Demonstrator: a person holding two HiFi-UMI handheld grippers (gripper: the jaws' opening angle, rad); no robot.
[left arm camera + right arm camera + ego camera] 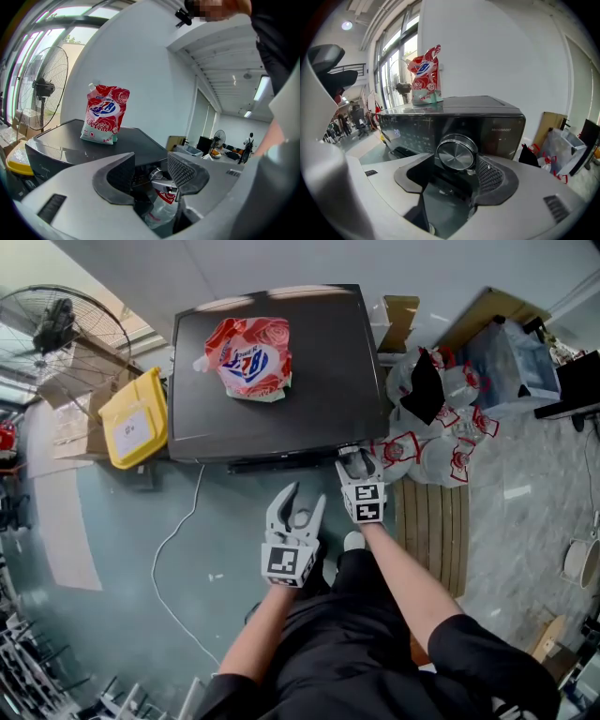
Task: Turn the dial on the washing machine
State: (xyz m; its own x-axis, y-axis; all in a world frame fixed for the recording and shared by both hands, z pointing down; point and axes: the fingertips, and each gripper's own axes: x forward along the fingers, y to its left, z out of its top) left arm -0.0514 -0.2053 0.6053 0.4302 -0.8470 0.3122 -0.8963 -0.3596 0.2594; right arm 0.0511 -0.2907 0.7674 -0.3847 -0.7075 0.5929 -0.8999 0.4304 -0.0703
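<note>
Storeroom or test-hall type space, not a home: washing machine (272, 381) stands loose on a bare painted floor (122, 549). Big standing fan (56, 324) and cardboard boxes (70, 418) at 10 o'clock. Tied plastic bags (441, 442) at 2 o'clock, wooden pallet (436, 521) at 3 o'clock.

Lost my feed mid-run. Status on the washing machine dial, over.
Left gripper open, empty, back from the machine. Right gripper open, jaws flanking the dial, no grip seen. Detergent bag on the washing machine top, clear of the dial.
</note>
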